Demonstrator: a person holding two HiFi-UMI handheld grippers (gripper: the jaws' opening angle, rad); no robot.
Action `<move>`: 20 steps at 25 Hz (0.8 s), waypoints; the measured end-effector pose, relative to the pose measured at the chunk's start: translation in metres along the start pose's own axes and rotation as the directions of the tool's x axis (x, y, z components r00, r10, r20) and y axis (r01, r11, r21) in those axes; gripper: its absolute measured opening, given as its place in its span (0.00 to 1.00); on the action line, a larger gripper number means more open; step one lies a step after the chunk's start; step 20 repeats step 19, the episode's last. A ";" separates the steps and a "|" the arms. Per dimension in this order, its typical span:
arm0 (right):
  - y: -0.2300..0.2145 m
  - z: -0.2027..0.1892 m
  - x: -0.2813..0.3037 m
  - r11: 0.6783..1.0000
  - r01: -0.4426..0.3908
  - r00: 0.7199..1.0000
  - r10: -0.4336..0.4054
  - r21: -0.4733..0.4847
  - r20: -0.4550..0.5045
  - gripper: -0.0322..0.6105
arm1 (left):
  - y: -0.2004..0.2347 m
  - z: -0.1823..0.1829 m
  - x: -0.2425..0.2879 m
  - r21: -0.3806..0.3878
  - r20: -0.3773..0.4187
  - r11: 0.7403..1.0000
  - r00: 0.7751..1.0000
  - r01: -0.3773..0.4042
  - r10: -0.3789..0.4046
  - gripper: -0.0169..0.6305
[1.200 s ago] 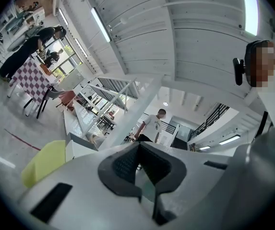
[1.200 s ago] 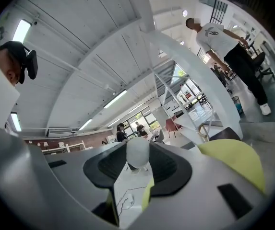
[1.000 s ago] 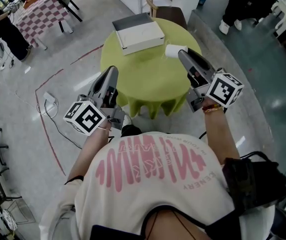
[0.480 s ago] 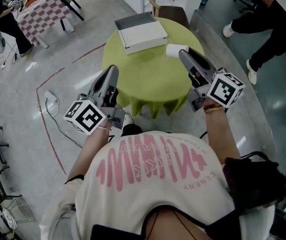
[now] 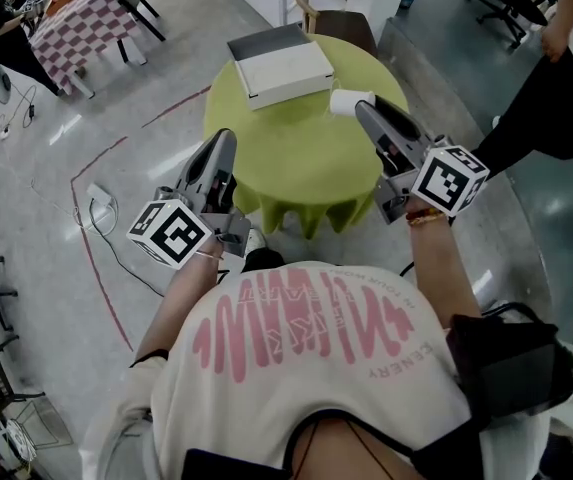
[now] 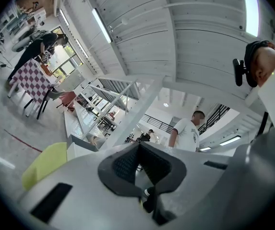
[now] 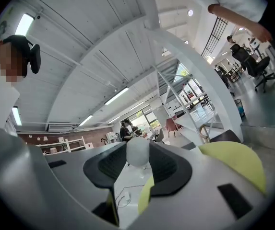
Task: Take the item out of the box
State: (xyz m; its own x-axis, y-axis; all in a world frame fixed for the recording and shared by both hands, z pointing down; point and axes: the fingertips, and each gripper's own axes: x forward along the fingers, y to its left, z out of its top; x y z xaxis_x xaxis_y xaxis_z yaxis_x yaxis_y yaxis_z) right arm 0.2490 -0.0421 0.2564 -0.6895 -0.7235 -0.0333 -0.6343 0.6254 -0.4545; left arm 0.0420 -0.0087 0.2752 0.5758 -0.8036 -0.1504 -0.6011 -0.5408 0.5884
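White item (image 5: 344, 102) — pinched in right gripper (image 5: 359, 106).

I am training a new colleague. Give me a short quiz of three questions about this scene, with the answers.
1. True or false: the box stands on the floor.
2. What does the right tool hold? A) nothing; B) a white cylindrical item; C) a checked cloth.
3. Fill in: between the jaws of the left tool there is ____.

Key
1. False: it stands on the green table.
2. B: the jaws are closed on the item, beside the box and outside it.
3. Nothing: its jaws are together and it is raised near the table edge.
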 end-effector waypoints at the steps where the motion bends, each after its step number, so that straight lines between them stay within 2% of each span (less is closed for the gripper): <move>1: 0.000 0.000 0.001 1.000 0.000 1.000 0.000 0.000 0.000 0.27 | 0.000 0.001 0.001 0.000 0.000 1.000 1.000 0.002 -0.002 0.04; 12: -0.001 0.001 0.004 1.000 0.015 1.000 -0.015 0.001 -0.002 0.27 | 0.003 0.005 0.005 -0.003 -0.009 1.000 1.000 0.013 -0.013 0.04; 20: -0.011 -0.005 -0.008 1.000 0.014 1.000 -0.014 -0.006 0.003 0.27 | -0.001 -0.010 0.008 0.004 -0.008 1.000 1.000 0.018 -0.018 0.04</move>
